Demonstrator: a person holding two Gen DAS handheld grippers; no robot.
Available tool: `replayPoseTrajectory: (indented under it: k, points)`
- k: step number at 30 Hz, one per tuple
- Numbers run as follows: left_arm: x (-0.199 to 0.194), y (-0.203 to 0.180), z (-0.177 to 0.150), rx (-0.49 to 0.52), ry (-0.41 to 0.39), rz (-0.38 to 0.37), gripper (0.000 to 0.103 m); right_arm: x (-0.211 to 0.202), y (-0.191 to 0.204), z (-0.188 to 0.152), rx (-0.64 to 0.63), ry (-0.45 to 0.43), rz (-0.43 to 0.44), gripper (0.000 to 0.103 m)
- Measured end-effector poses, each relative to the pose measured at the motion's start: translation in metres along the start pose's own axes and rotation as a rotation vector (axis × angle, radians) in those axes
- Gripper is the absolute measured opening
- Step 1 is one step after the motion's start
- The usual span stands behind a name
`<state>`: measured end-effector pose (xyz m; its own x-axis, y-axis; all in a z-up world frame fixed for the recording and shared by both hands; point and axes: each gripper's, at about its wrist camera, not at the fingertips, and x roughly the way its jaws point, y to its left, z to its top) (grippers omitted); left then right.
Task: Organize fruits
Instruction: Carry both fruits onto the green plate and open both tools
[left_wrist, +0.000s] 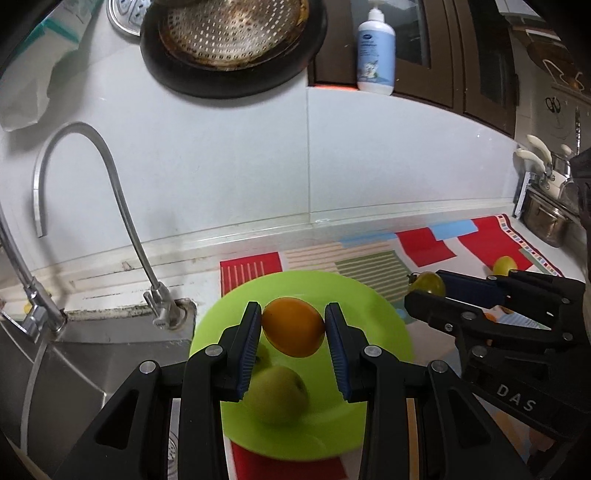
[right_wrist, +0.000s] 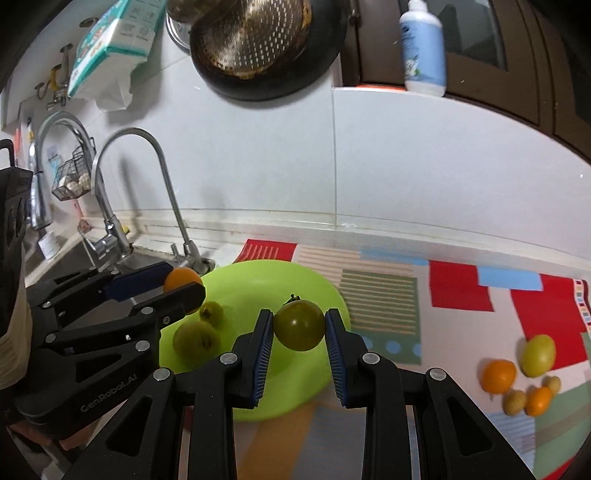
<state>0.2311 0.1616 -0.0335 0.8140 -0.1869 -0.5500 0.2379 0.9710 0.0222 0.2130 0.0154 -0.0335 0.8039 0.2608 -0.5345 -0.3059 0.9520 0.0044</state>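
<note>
- Between the blue pads of my left gripper (left_wrist: 293, 326) sits an orange fruit (left_wrist: 293, 326), clamped from both sides and held above the green plate (left_wrist: 388, 325).
- Below this fruit, on the plate, lies a green apple (left_wrist: 277, 395), and one smaller green fruit (right_wrist: 211, 313) is beside it.
- My right gripper (right_wrist: 299, 325) is closed on a dark green tomato (right_wrist: 299, 325) with a small stem on top; both pads touch it.
- This tomato hangs over the right part of the same plate, near its edge.
- From the right wrist view, my left gripper is at the left side, over the far edge of the plate.
- Under the plate is a colourful mat (right_wrist: 461, 291) with red, blue and striped patches.
- On the mat, well apart to the right, wait more fruits: a yellow-green fruit (right_wrist: 538, 355), two orange ones (right_wrist: 498, 376) and two small pale ones.
- To the left of the plate stand the sink (left_wrist: 74, 354) and a curved faucet (left_wrist: 122, 206).
</note>
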Motion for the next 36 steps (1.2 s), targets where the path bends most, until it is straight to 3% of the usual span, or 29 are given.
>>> replayPoseTrajectory:
  k: [10, 19, 22, 24, 30, 36]
  points:
    - [0.057, 0.023, 0.005, 0.018, 0.063, -0.021, 0.035, 0.073, 0.002, 0.012, 0.004, 0.082, 0.002, 0.030]
    - [0.086, 0.031, -0.002, -0.008, 0.142, -0.040, 0.036, 0.102, 0.000, 0.009, 0.013, 0.129, 0.011, 0.030]
    - [0.089, 0.032, -0.004, -0.014, 0.160, -0.025, 0.038, 0.105, 0.000, 0.009, 0.010, 0.135, 0.005, 0.031]
    - [0.087, 0.033, -0.004, -0.020, 0.151, -0.012, 0.041, 0.105, 0.000, 0.008, 0.010, 0.141, -0.004, 0.039]
    - [0.072, 0.032, -0.005, -0.027, 0.115, 0.010, 0.048, 0.092, -0.002, 0.009, 0.008, 0.123, -0.029, 0.040]
    - [0.043, 0.029, -0.005, -0.042, 0.076, 0.050, 0.061, 0.064, -0.004, 0.013, 0.008, 0.062, -0.071, 0.054]
